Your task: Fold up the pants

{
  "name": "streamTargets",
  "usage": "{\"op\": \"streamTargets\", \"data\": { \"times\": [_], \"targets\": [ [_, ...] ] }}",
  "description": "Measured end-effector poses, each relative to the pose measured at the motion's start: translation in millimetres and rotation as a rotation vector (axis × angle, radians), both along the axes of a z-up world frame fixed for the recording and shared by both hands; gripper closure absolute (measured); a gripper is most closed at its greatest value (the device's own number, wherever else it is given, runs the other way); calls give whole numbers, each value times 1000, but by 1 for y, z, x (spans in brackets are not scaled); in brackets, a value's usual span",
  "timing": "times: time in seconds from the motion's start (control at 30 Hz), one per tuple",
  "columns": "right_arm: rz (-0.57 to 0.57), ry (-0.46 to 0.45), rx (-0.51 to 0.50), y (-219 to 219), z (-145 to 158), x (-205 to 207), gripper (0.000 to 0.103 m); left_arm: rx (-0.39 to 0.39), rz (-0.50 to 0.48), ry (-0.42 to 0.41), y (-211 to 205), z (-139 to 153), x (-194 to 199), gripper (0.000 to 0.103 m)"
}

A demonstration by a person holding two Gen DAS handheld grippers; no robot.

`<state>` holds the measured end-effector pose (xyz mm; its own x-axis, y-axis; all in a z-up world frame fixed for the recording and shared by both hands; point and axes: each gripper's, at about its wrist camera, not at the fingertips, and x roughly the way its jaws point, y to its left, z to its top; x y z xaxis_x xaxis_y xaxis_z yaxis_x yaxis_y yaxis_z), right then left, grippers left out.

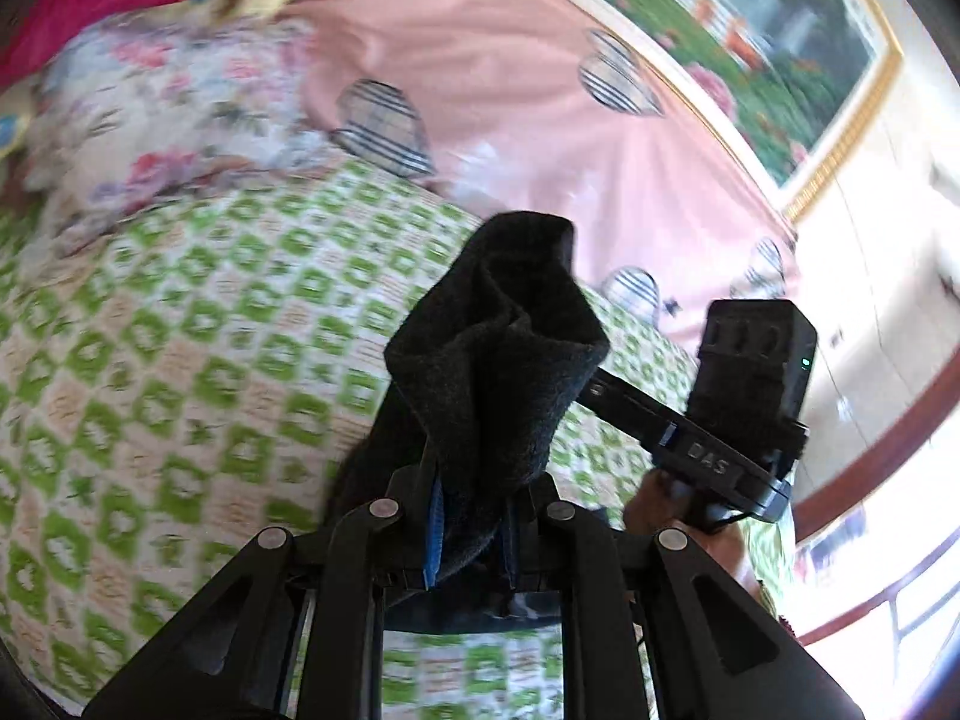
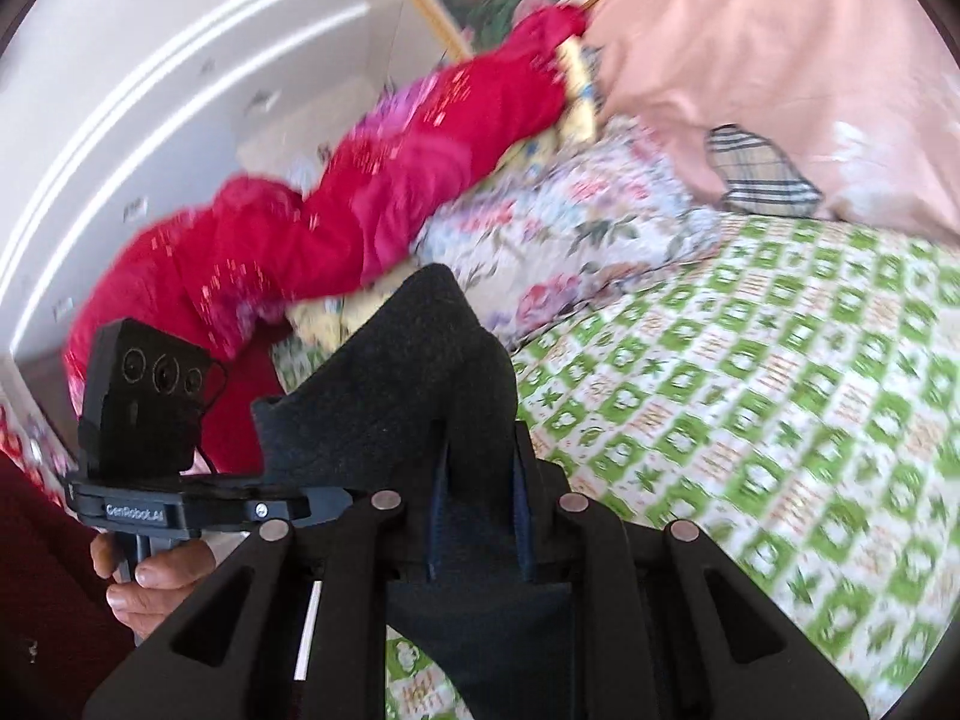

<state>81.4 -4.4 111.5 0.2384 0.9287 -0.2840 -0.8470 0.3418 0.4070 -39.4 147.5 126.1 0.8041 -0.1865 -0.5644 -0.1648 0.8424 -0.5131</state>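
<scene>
The pants (image 1: 498, 348) are dark charcoal cloth, lifted off the bed and bunched upward in the left wrist view. My left gripper (image 1: 474, 516) is shut on a fold of them, with cloth sticking up past the fingertips. In the right wrist view my right gripper (image 2: 480, 516) is shut on another part of the same pants (image 2: 408, 396), which rise in a peak above its fingers. Each view shows the other gripper's camera block close beside the cloth (image 1: 750, 372) (image 2: 150, 408). A hand (image 2: 150, 576) holds the handle below one block. The rest of the pants hangs below, out of sight.
A green-and-white checked bedspread (image 1: 180, 390) covers the bed below. At the far side lie a floral pillow (image 2: 570, 210), a pink quilt with plaid hearts (image 1: 510, 78) and a red garment (image 2: 360, 210). A framed picture (image 1: 780, 60) hangs on the wall.
</scene>
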Motion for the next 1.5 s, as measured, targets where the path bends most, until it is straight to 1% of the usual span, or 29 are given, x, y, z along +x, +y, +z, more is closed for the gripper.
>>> {"op": "streamTargets", "data": {
  "times": [0.1, 0.13, 0.27, 0.4, 0.43, 0.57, 0.73, 0.93, 1.03, 1.07, 1.13, 1.2, 1.27, 1.33, 1.37, 1.43, 1.5],
  "targets": [
    [-41, 28, 55, -36, -10, -1, 84, 39, -60, 8, -33, 0, 8, 89],
    [-51, 34, 64, -43, -13, -1, 84, 55, -83, 13, -47, -1, 13, 89],
    [-97, 65, 92, -74, -28, -2, 84, 85, -133, 37, -79, -11, 28, 89],
    [-135, 92, 110, -103, -43, -2, 84, 104, -179, 65, -103, -22, 40, 89],
    [-147, 101, 116, -110, -48, -3, 84, 107, -185, 70, -104, -25, 41, 89],
    [-183, 136, 124, -131, -67, -2, 84, 137, -216, 92, -123, -42, 52, 89],
    [-222, 173, 121, -149, -88, -5, 84, 178, -251, 108, -142, -62, 58, 88],
    [-306, 191, 67, -167, -101, -9, 84, 228, -308, 111, -161, -76, 70, 88],
    [-363, 216, 43, -178, -106, -10, 81, 257, -340, 114, -171, -81, 74, 86],
    [-376, 222, 41, -181, -108, -11, 78, 266, -350, 112, -174, -83, 75, 85],
    [-425, 230, 19, -188, -112, -14, 78, 274, -373, 114, -180, -88, 77, 81],
    [-456, 249, 0, -194, -117, -17, 78, 273, -388, 119, -184, -93, 78, 81],
    [-481, 256, -18, -196, -118, -20, 78, 290, -402, 117, -190, -96, 78, 79],
    [-522, 264, -34, -201, -119, -25, 78, 306, -418, 112, -195, -98, 77, 69],
    [-545, 267, -36, -205, -120, -28, 78, 302, -433, 109, -196, -98, 76, 66],
    [-603, 280, -37, -214, -119, -35, 78, 278, -457, 104, -196, -97, 74, 47],
    [-643, 287, -29, -221, -117, -41, 76, 254, -473, 97, -196, -96, 71, 47]
  ]
}}
